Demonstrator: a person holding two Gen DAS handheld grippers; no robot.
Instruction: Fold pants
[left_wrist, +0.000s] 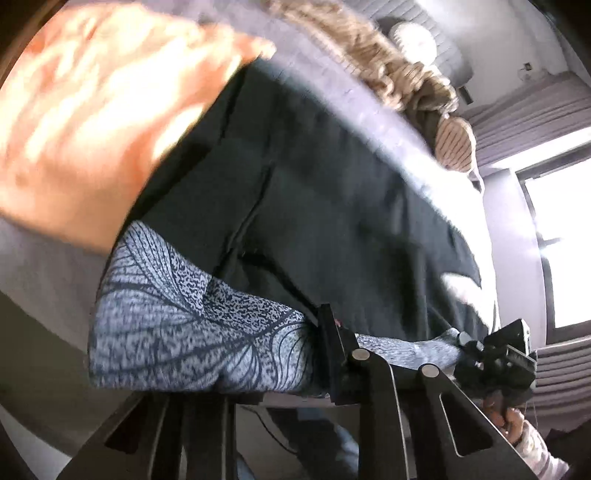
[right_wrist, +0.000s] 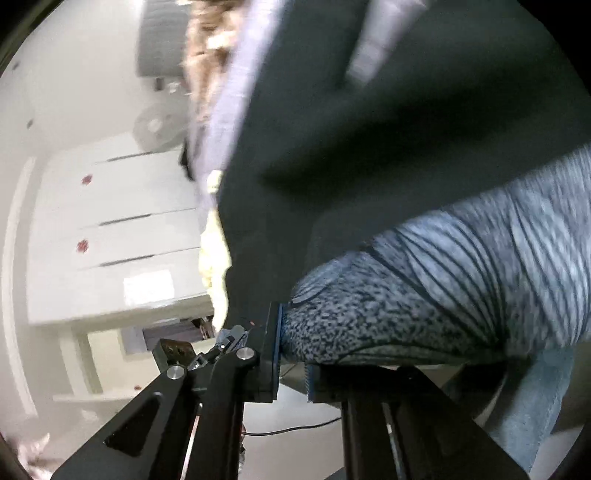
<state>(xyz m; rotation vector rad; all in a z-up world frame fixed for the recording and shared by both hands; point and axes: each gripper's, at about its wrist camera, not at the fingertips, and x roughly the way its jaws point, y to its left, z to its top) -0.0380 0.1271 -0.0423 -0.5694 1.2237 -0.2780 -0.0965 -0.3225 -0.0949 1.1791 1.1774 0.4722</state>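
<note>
Grey bedsheet (left_wrist: 44, 258) and a striped blanket (left_wrist: 417, 88) lie beyond the dark pants (left_wrist: 314, 177), which are spread on the bed with their speckled grey waistband (left_wrist: 177, 325) nearest. Both ends of that waistband are pinched: left gripper (left_wrist: 332, 354) clenched on one, right gripper (right_wrist: 291, 354) on the other. Lift both evenly, keeping the band taut, I'd say.

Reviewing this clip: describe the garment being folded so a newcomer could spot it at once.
Start from the lilac bed sheet. On it lie the dark pants, and along their near edge runs a blue-grey speckled waistband with dark leaf-vein lines. An orange cloth and a tan striped cloth lie nearby; only the pants are dark.
</note>
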